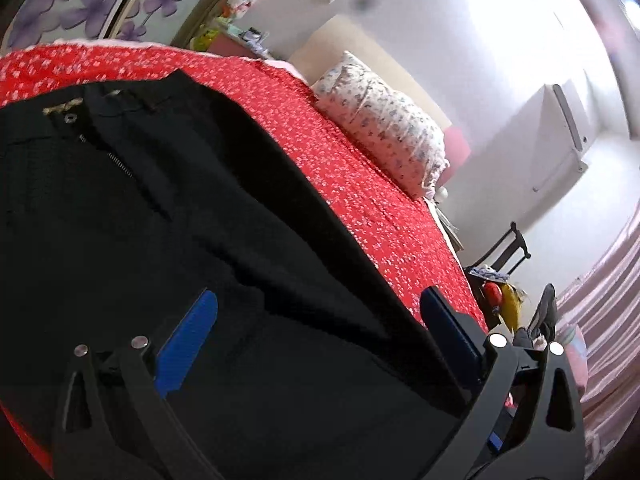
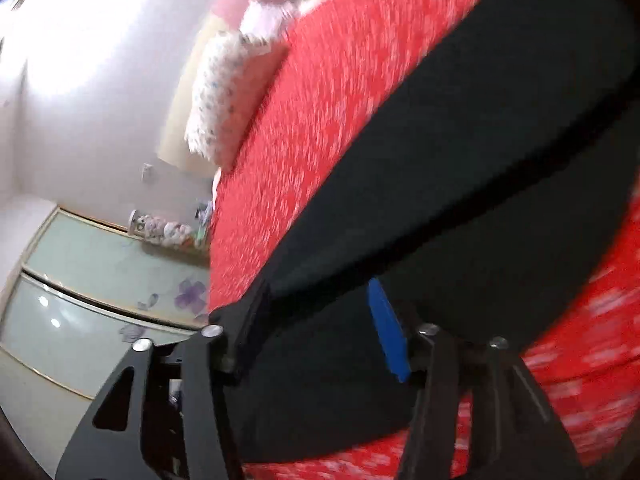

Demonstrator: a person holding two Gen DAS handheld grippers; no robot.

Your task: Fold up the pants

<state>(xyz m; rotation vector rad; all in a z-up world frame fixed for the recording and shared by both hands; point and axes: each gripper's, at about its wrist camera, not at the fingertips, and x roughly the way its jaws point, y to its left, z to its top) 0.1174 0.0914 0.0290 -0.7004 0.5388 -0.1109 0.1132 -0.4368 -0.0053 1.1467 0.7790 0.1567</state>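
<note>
Black pants [image 1: 160,220] lie spread on a bed with a red flowered sheet [image 1: 360,168]. Their waistband, button and zipper are at the upper left of the left wrist view. My left gripper [image 1: 320,294] hovers low over the fabric with its blue-padded fingers [image 1: 192,344] wide apart and nothing between them. In the blurred right wrist view the pants [image 2: 460,160] run as a dark band across the red sheet [image 2: 320,100]. My right gripper [image 2: 320,284] stands open just above the cloth; its pads do not press on it.
A flowered pillow [image 1: 384,128] [image 2: 224,92] rests at the head of the bed by a white wall. A wardrobe with purple flower doors [image 1: 80,4] [image 2: 100,280] stands beyond the bed. Clutter and a chair [image 1: 504,280] sit by pink curtains [image 1: 608,300].
</note>
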